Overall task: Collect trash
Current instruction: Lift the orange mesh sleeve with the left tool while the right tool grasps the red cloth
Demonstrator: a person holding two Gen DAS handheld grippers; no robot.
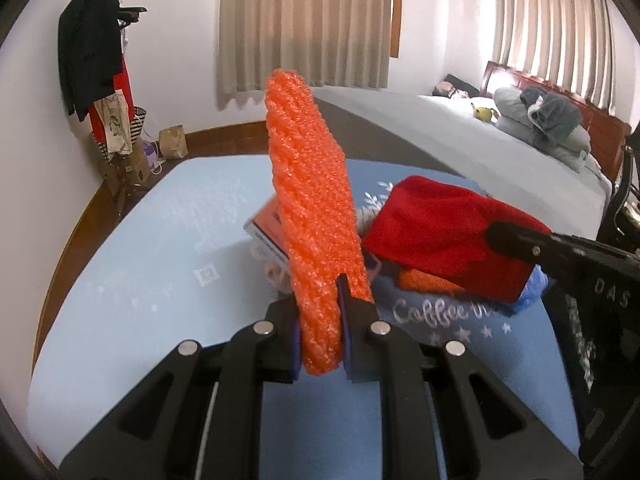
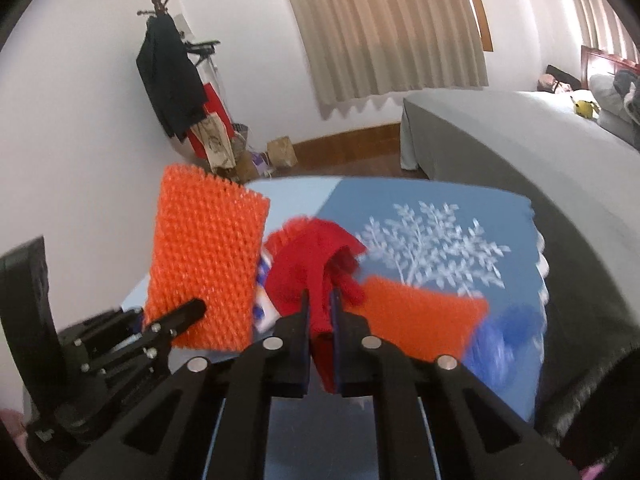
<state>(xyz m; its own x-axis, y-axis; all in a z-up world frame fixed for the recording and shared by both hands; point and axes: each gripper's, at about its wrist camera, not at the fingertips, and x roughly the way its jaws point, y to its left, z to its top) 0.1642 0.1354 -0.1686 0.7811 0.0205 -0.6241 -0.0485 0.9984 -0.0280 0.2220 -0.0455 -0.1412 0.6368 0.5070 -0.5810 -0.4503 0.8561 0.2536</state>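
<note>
Right wrist: right tongs (image 2: 320, 312) clamped on red cloth (image 2: 308, 264), left tongs (image 1: 320, 320) on orange mesh (image 1: 312, 200).

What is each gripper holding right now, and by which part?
Left gripper grips the orange foam net by its lower end; right gripper pinches the red cloth at its near edge.

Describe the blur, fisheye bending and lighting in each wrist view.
Left wrist view: sharp on the orange foam net in the left gripper; fisheye bows the floor edge and bed; dark corners; soft daylight through the curtains. Right wrist view: motion blur smears the red cloth in the right gripper, the second orange net and the blue lump; walls bend.
</note>
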